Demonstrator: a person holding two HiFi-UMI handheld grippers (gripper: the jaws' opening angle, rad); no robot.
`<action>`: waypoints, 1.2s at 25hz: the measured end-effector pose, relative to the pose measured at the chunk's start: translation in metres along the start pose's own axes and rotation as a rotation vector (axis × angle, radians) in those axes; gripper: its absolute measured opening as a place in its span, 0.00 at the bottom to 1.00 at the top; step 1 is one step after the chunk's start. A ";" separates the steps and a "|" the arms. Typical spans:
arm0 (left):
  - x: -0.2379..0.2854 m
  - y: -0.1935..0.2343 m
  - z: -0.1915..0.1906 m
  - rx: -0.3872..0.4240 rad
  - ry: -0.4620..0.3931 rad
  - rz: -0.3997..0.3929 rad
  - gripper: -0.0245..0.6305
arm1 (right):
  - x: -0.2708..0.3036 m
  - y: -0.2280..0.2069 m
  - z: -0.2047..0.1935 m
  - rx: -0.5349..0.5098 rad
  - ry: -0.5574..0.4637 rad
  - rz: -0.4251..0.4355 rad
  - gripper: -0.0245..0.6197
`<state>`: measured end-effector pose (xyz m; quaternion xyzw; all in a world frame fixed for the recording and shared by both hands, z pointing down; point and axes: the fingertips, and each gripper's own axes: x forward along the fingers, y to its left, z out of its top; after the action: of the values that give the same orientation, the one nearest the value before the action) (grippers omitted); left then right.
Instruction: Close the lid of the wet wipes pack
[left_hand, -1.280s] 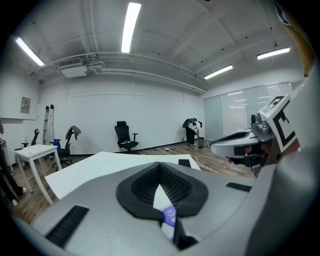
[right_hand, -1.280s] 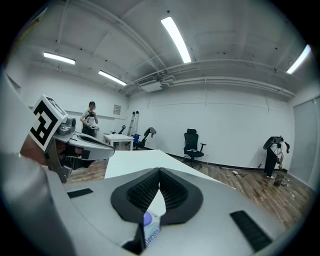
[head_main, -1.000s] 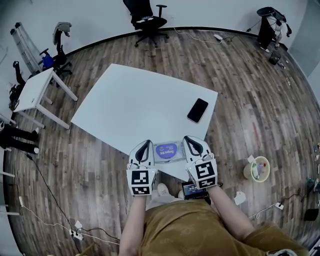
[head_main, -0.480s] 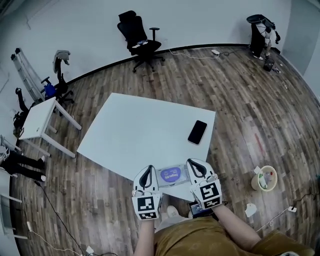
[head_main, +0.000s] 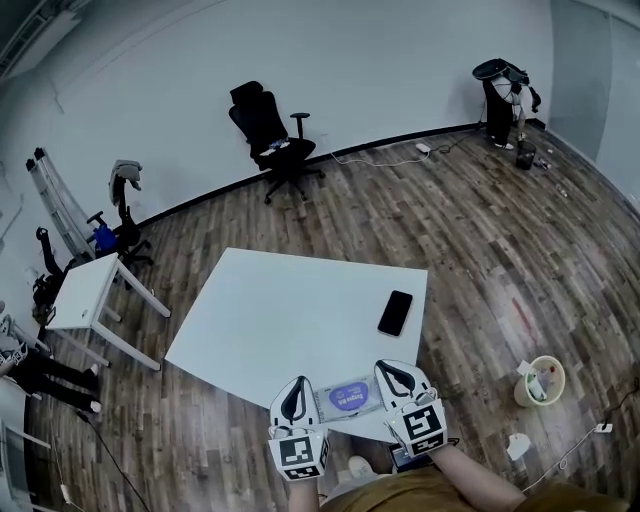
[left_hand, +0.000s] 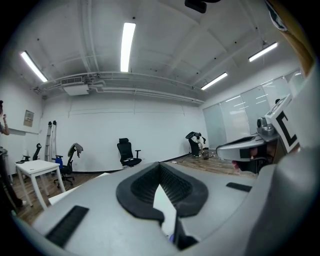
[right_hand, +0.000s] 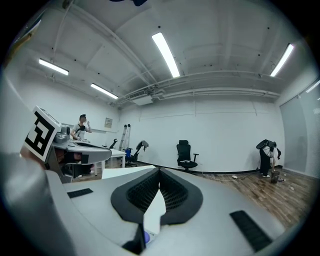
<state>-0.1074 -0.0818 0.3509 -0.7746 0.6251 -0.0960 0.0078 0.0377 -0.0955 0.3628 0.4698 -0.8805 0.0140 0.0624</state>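
Head view puts the wet wipes pack (head_main: 348, 397) flat on the white surface (head_main: 290, 310), right at the edge nearest the person, purple label facing up. The left gripper (head_main: 294, 388) sits just beside the pack on its left and the right gripper (head_main: 390, 372) just beside it on its right, both pointing away from the person, so the pack lies between them. I can't tell whether either one touches it. A dark phone (head_main: 396, 313) lies well beyond the pack, toward the far right. Looking along each gripper's own jaws in the left gripper view and the right gripper view, the black ribbed pads meet at their tips with only a narrow wedge of gap lower down. Through that wedge I see white surface and a sliver of purple, probably the pack underneath. So both grippers are closed tip to tip and neither has anything clamped. As for the lid, the pack is too small from above for me to say whether the flap stands open or already lies down; it looks fairly flat, nothing obviously sticking up. My guess is that the job is either about to begin or just finished. If the flap is up, what remains is to fold it over with a closed tip and press until it catches.
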 end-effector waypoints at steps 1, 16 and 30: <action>-0.001 -0.002 0.002 0.004 -0.004 -0.002 0.03 | -0.002 -0.001 0.004 -0.001 -0.008 -0.005 0.05; -0.008 -0.007 0.022 0.019 -0.052 -0.022 0.03 | -0.006 0.003 0.034 -0.020 -0.083 -0.040 0.05; -0.014 0.005 0.012 -0.011 -0.043 -0.014 0.03 | -0.007 0.011 0.034 -0.054 -0.072 -0.046 0.05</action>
<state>-0.1129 -0.0702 0.3361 -0.7810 0.6197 -0.0759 0.0162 0.0294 -0.0865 0.3289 0.4882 -0.8712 -0.0282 0.0438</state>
